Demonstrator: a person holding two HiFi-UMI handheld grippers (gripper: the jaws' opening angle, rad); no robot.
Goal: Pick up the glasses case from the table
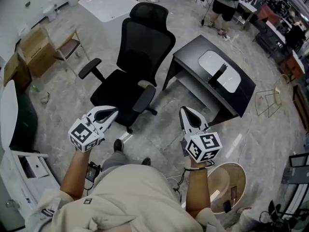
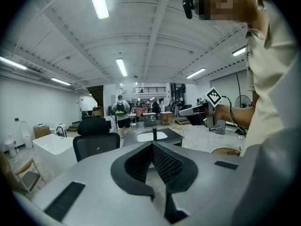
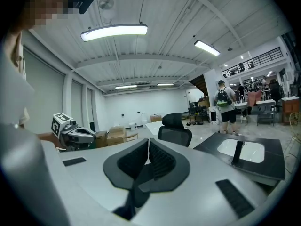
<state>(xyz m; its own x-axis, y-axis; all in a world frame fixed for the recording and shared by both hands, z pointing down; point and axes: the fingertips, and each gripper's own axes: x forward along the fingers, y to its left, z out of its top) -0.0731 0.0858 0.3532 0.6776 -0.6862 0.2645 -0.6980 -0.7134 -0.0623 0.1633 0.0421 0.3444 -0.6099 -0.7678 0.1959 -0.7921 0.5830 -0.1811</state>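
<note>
Glasses case is in neither gripper: the left gripper (image 1: 114,112) and the right gripper (image 1: 185,111) both hang in the air near the person, jaws pressed together on nothing. Beyond the left one stands a black office chair (image 1: 137,62). To the far right is the dark table (image 1: 190,57), where a slim black object (image 1: 218,74) on a white oval (image 1: 212,61) may be the case; I cannot tell. This looks like the approach step. Next, one gripper must reach the table, spread its jaws and straddle the case.
</note>
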